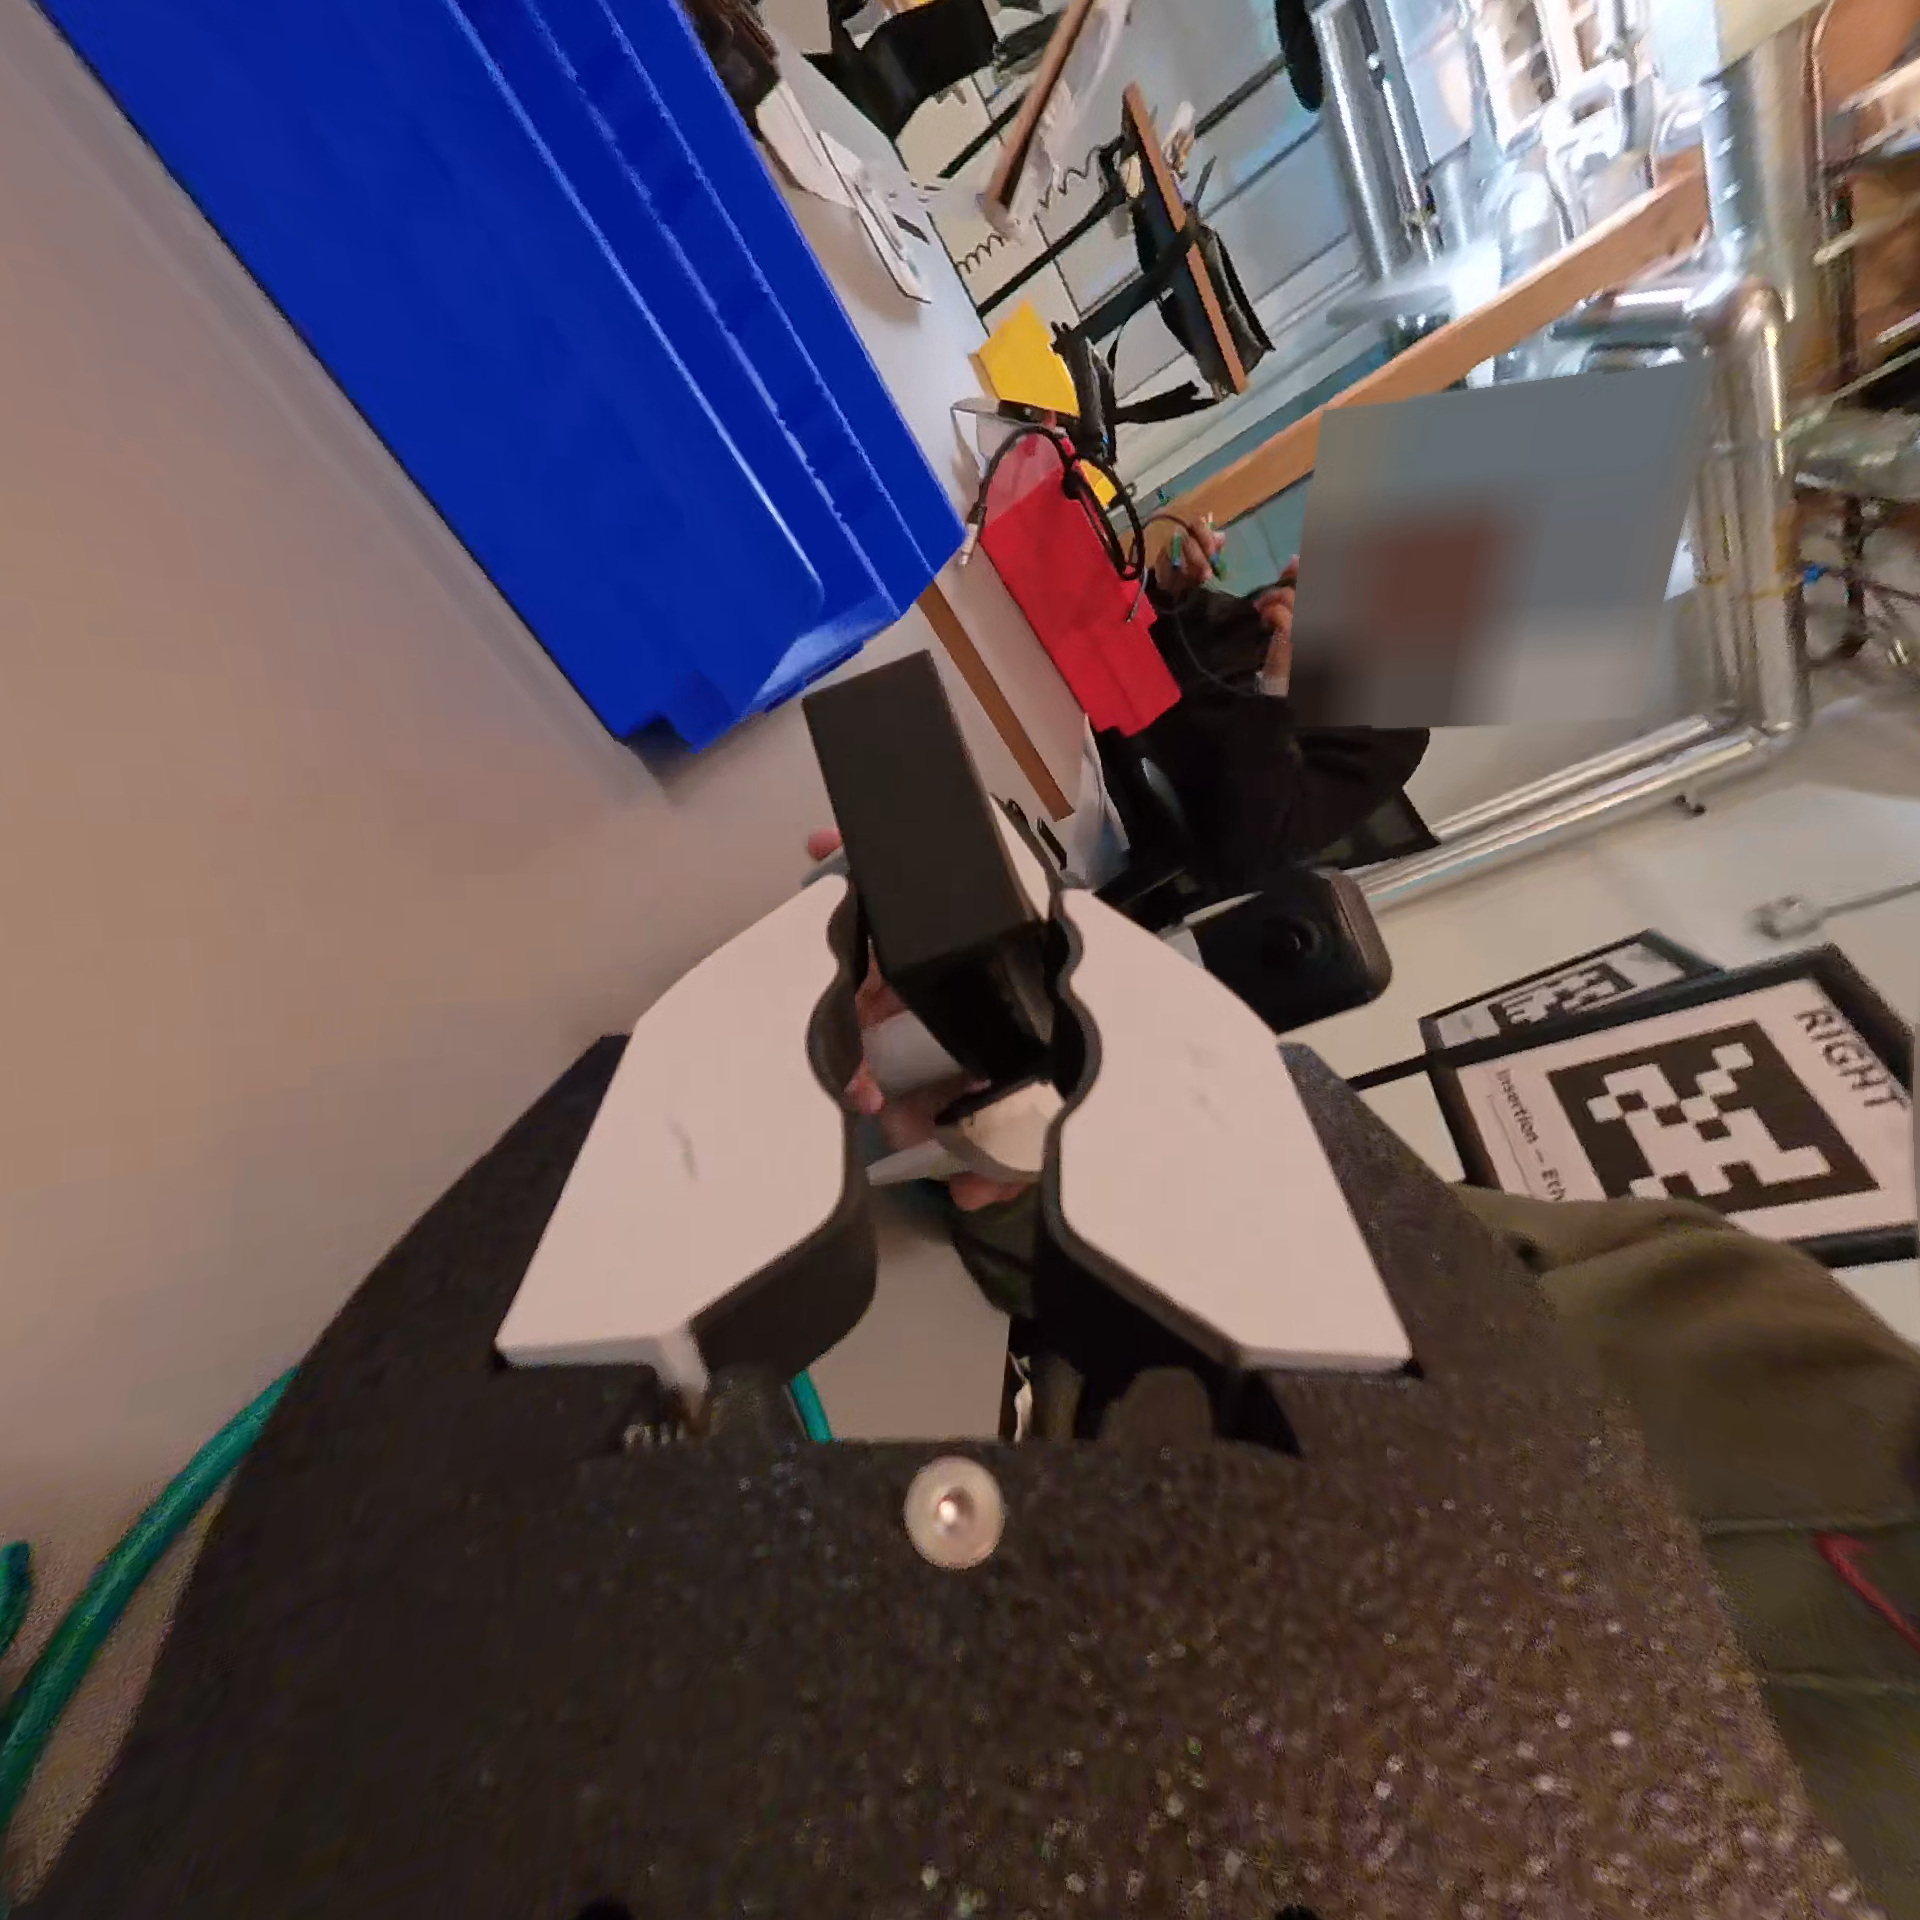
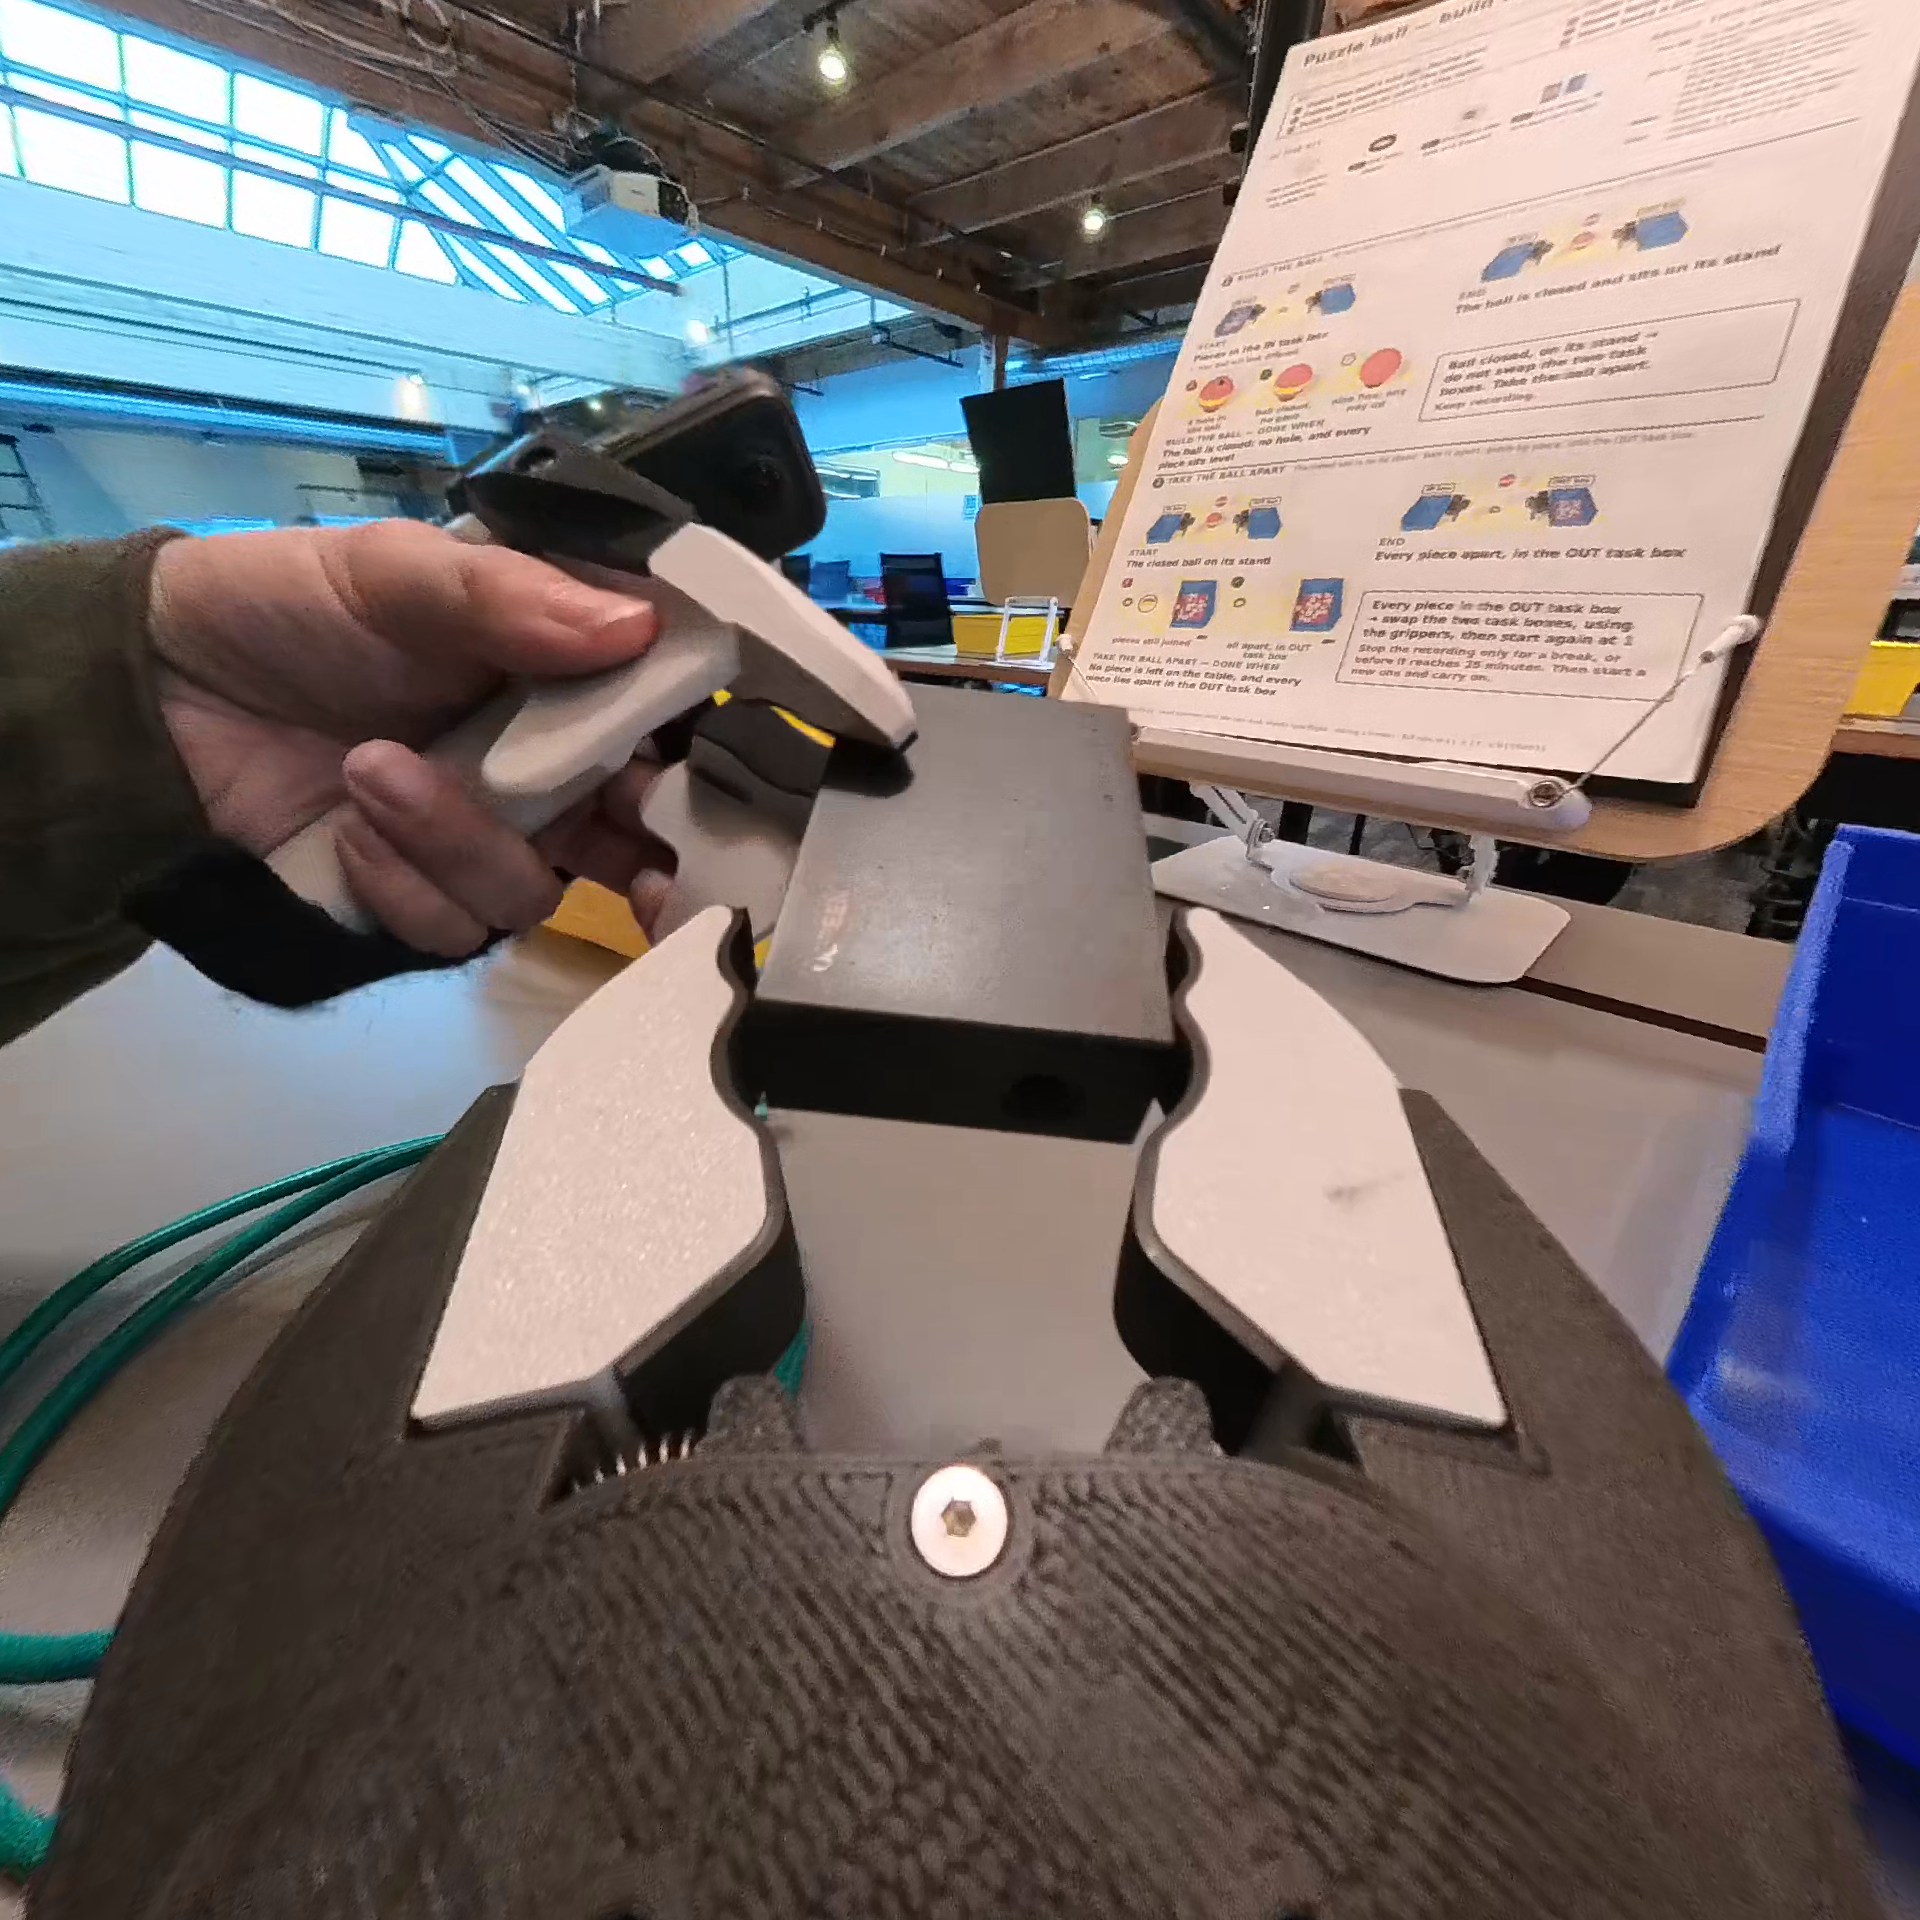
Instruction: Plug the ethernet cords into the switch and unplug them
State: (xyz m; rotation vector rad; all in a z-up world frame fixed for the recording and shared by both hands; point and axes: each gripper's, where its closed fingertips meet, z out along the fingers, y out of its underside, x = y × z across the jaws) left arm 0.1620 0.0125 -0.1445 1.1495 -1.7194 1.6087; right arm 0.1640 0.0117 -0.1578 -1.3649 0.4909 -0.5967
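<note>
Switch count: one black switch (image 2: 966, 935), a flat box held up off the counter (image 2: 260, 1091).
Cord count: at least two green ethernet cords (image 2: 177, 1257) run side by side on the counter at the near left; their plugs are out of sight, so the exact number cannot be told.
Gripper count: two, each held by a person's hand.
Right gripper (image 2: 961, 1023): its jaws are spread to the width of the switch and clamp its near end, one white finger on each side.
Left gripper (image 1: 951, 997): its jaws are set narrow and pinch one edge of the switch (image 1: 914, 831); in the right wrist view it (image 2: 821, 790) comes in from the left, its upper white finger lying on the far left corner of the switch's top face.
Hand: the person's left hand (image 2: 384, 727), in an olive sleeve, grips the left gripper's handle.
Blue bins: at least two stacked blue bins (image 1: 540, 332) stand on the counter to the right, near the switch.
Instruction sheet: one printed sheet (image 2: 1496, 384) on a wooden stand, far right.
Marker cards: two framed black-and-white marker cards (image 1: 1787, 1101) lie on the counter.
Counter: pale grey and smooth.
Room: a large workshop with a timber ceiling, a skylight, silver ducts and other benches beyond.
</note>
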